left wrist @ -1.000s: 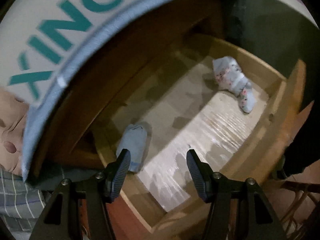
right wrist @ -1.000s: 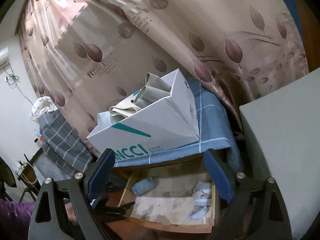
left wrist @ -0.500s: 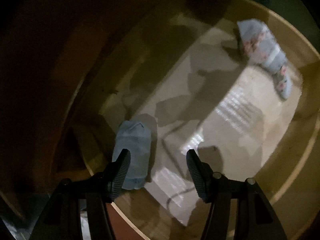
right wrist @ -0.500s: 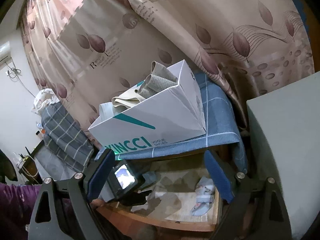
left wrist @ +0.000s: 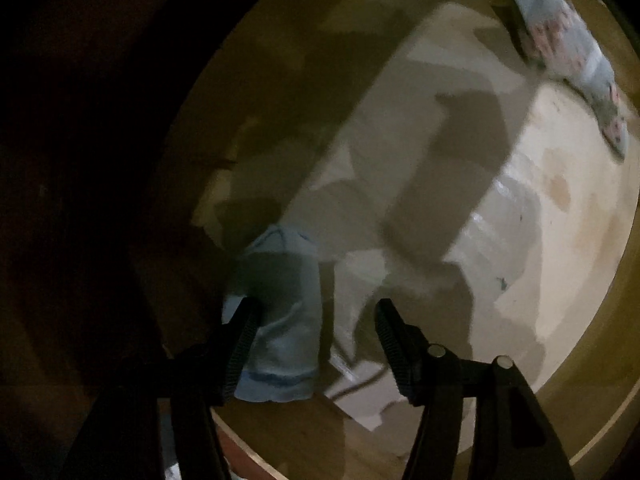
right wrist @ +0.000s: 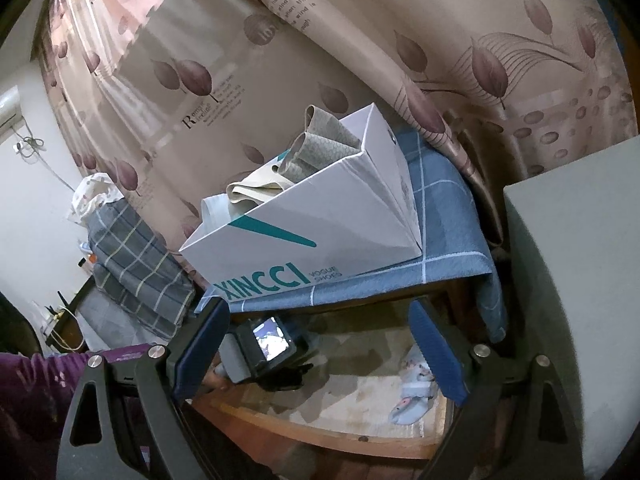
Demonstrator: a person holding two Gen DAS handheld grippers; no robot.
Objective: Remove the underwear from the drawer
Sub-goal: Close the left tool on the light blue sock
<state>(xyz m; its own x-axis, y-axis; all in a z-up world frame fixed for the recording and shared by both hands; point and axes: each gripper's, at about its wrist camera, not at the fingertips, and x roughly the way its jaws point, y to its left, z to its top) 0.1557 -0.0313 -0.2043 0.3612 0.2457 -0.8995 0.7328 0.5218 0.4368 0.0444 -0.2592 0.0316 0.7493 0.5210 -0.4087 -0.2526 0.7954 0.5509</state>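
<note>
Open wooden drawer [right wrist: 320,432] under a table covered with blue checked cloth [right wrist: 440,248]; white XINCCI shoe box [right wrist: 304,236] sits on the cloth, leaf-print curtain [right wrist: 360,60] behind. Drawer floor lined with pale paper [left wrist: 460,220].

Two rolled pieces of underwear inside: plain blue roll [left wrist: 280,304] at the drawer's left side near the front edge, floral roll [left wrist: 568,52] by the right wall, well apart.

Step in hand: reach for the blue roll. Left gripper [left wrist: 316,320] is down inside the drawer, jaws spread and just been opening; roll lies between them, hard against the left finger, right finger well clear — no pinch yet.

Right gripper [right wrist: 320,344] hangs outside in front of the drawer, jaws wide, nothing in them.

Next, likely: shift left to centre the roll, sink onto it, close, lift. Soft fabric, may unroll.
</note>
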